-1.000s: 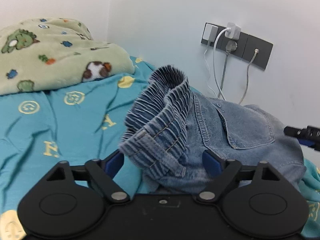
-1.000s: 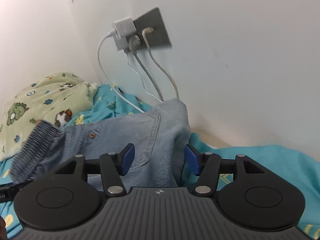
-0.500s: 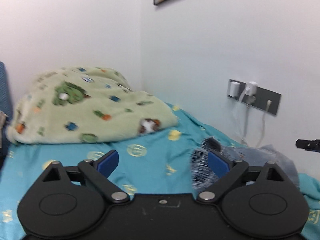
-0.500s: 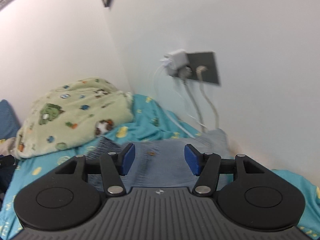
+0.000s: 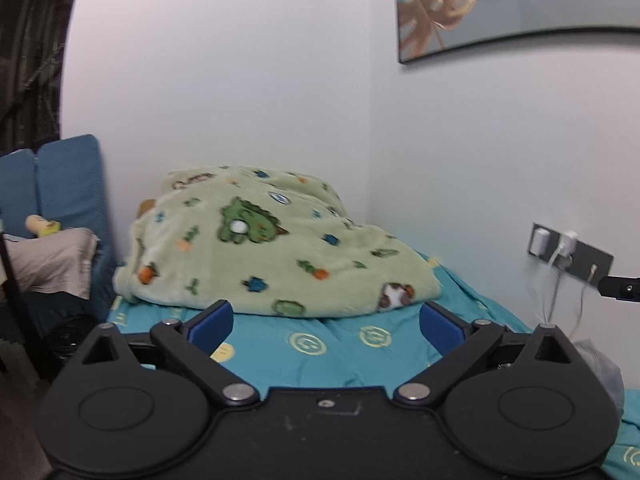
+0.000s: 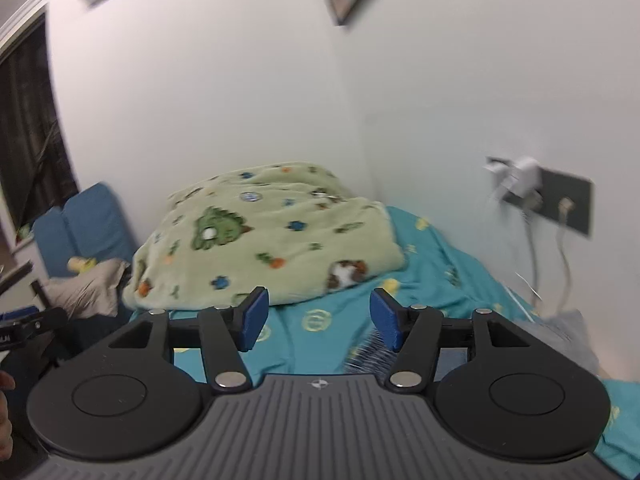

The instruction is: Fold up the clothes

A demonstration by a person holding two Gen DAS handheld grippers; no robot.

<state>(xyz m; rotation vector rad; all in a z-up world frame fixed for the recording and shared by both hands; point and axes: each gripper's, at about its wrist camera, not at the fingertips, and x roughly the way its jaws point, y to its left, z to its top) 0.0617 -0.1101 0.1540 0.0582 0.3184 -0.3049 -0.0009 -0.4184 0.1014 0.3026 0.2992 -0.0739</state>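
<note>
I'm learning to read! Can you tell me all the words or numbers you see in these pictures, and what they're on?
Green blanket: dark letters near its top edge, too blurred to read.
Blue bedsheet: round yellow signs, no readable letters.
Picture on the wall: a gold leaf, no words.
Wall socket: no label shows.
So nothing here can be read.

Both wrist cams face bed corner, sharing green blanket [image 5: 272, 248] [image 6: 264, 236] & wall.

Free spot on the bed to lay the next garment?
Bare teal sheet between the green blanket and the grippers, running right to the denim under the wall socket. Crowded: the blanket fills the far corner, denim and cables crowd the right wall.
</note>
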